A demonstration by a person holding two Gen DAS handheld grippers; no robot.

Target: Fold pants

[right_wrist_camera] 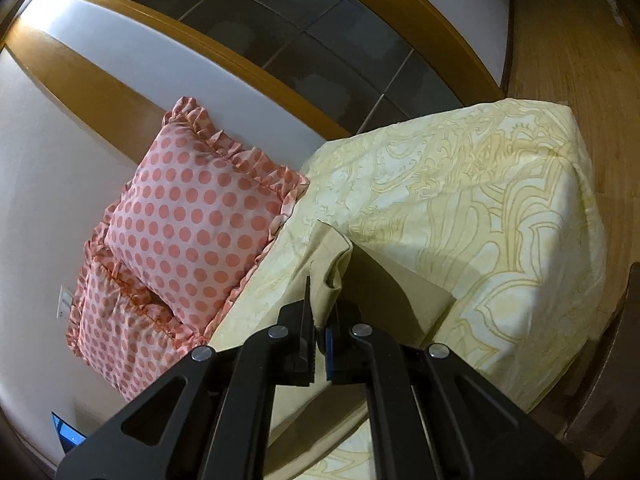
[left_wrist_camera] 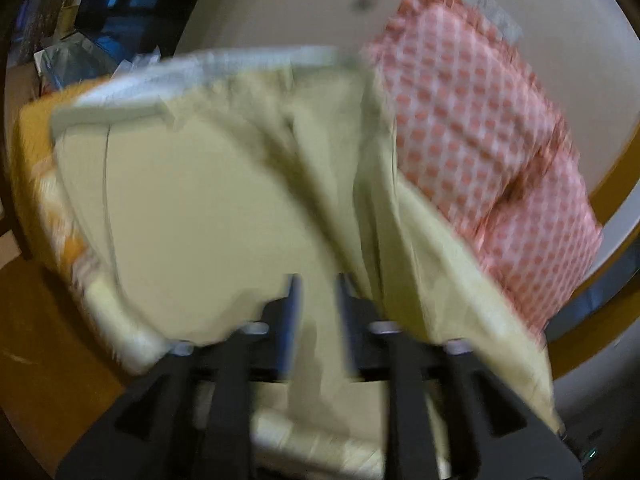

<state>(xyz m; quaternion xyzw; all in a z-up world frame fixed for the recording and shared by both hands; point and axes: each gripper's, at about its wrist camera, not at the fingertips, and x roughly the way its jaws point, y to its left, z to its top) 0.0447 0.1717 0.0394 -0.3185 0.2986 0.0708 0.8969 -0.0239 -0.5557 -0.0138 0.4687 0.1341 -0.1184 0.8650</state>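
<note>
The pants [left_wrist_camera: 208,208] are pale khaki-green and hang lifted over the bed, filling most of the blurred left wrist view. My left gripper [left_wrist_camera: 317,300] is shut on a fold of the pants, which runs down between the fingers. In the right wrist view my right gripper [right_wrist_camera: 322,320] is shut on a bunched corner of the pants [right_wrist_camera: 332,264]; the cloth drapes away below and to the right. The rest of the garment is hidden behind the gripper body.
The bed carries a yellow patterned sheet [right_wrist_camera: 480,208]. Two pink polka-dot pillows [right_wrist_camera: 200,216] lean against the white wall at the head; they also show in the left wrist view [left_wrist_camera: 472,128]. A wood-framed dark window [right_wrist_camera: 304,32] and wooden floor [right_wrist_camera: 560,40] lie beyond.
</note>
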